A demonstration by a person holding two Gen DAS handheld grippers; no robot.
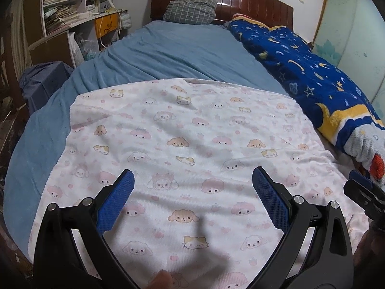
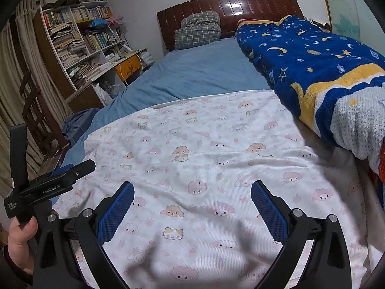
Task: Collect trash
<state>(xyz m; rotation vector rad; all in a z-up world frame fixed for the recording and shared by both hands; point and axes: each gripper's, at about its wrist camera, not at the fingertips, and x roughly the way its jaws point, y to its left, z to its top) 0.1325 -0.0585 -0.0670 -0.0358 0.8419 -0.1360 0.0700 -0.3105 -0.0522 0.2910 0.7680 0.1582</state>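
Looking down a bed (image 1: 182, 55) from its foot end, w/ a dark wood headboard (image 1: 240, 2) at the far end. Blue sheet (image 2: 199, 72) covers the mattress. White blanket w/ pink & tan cartoon animal faces (image 1: 182, 144) lies over the near half of the bed, reaching the foot edge. Dark blue fleece blanket w/ yellow moons & stars (image 1: 310, 77) is bunched along the bed's right edge, from headboard to near the foot. Grey checked pillow (image 2: 199, 30) sits at the head edge, against the headboard. Bookshelf (image 2: 79, 38) crammed w/ books stands beyond the bed's left edge.

Left gripper (image 1: 192, 192) hovers over the near part of the white blanket, blue-padded fingers spread wide, nothing between them. Right gripper (image 2: 192, 200) hovers just beside it, nearer the fleece blanket, fingers also spread wide & empty. Each wrist view catches the other gripper at its frame edge.

No trash can be made out on the bed in either view.
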